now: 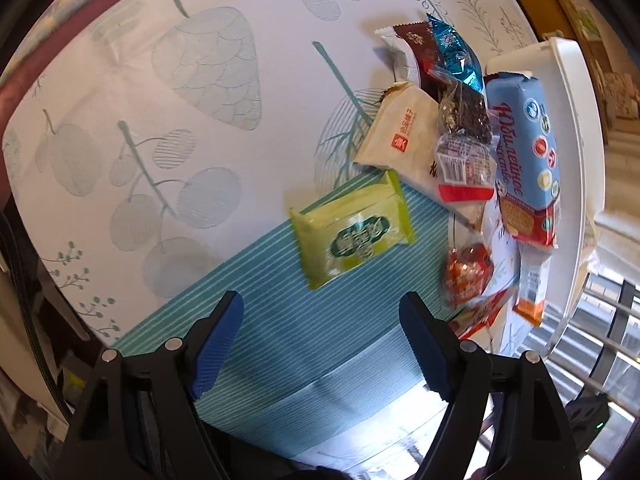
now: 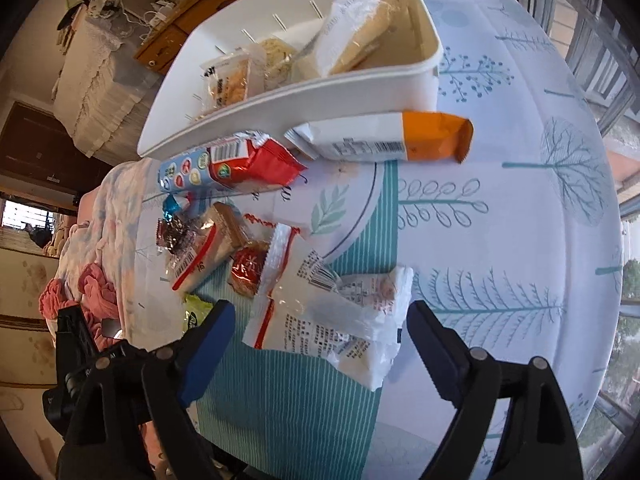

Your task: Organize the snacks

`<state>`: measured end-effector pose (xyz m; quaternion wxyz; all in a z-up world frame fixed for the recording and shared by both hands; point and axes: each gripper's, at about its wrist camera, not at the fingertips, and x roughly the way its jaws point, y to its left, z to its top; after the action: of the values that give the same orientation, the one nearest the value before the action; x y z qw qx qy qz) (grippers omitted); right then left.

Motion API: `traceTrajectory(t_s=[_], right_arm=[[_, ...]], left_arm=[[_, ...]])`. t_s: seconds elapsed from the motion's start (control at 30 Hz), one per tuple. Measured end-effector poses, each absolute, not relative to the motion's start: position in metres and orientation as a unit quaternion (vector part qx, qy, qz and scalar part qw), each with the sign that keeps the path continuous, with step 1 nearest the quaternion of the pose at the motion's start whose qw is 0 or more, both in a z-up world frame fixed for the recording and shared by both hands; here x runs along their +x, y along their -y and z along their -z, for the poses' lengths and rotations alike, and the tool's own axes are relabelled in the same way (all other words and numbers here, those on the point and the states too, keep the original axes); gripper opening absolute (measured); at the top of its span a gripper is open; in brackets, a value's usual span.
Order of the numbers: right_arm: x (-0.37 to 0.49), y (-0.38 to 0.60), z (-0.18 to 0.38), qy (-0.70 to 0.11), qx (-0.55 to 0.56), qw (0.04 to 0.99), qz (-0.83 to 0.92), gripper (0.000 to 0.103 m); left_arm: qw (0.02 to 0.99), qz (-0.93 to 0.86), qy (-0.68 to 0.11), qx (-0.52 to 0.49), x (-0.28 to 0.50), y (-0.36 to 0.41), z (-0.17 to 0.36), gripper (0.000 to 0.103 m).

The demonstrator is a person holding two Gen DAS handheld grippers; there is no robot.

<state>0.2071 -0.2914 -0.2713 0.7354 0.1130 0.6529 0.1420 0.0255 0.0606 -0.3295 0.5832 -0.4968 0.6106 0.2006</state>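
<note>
Snack packets (image 2: 224,236) lie heaped on the tablecloth (image 2: 500,220) just beside the bin (image 2: 280,100) holding more

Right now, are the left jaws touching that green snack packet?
Apart. The left wrist view shows striped tablecloth between the open left gripper and the green packet.

— What's loose on my bench?

— A green packet (image 1: 352,229) lying flat, apart from the heap; beside it a cream packet (image 1: 400,136), a blue biscuit pack (image 1: 524,148) with a red end, a teal-foil sweet (image 1: 452,52); a white wrapper with red trim (image 2: 336,312) nearest me; an orange-tipped white bar (image 2: 380,136) against the bin.

— And the white bin (image 2: 288,92)?

— Tilted in view; pale clear-wrapped packets (image 2: 352,36) already inside.
</note>
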Motion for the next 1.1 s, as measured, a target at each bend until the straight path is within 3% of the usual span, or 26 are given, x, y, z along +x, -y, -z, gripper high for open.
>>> traceTrajectory(t_s=[0.77,0.83,0.93,1.03,1.1], right_arm=[[0.214,0.269,0.325,-0.740,0.100,0.660,-0.081,0.092],[0.215,0.266,0.326,-0.740,0.097,0.661,-0.082,0.090],[0.216,0.258,0.326,-0.737,0.101,0.662,-0.091,0.078],[0.217,0.251,0.324,-0.736,0.098,0.663,-0.095,0.073],[0.218,0.246,0.324,-0.735,0.100,0.663,-0.102,0.064]], left_arm=[[0.491,-0.304,-0.637,-0.511,0.086,-0.068,0.362,0.082],[0.488,-0.309,-0.640,-0.507,0.092,-0.066,0.362,0.083],[0.484,-0.313,-0.642,-0.505,0.099,-0.064,0.362,0.081],[0.480,-0.314,-0.642,-0.509,0.105,-0.057,0.362,0.071],[0.480,-0.315,-0.642,-0.508,0.109,-0.054,0.359,0.060]])
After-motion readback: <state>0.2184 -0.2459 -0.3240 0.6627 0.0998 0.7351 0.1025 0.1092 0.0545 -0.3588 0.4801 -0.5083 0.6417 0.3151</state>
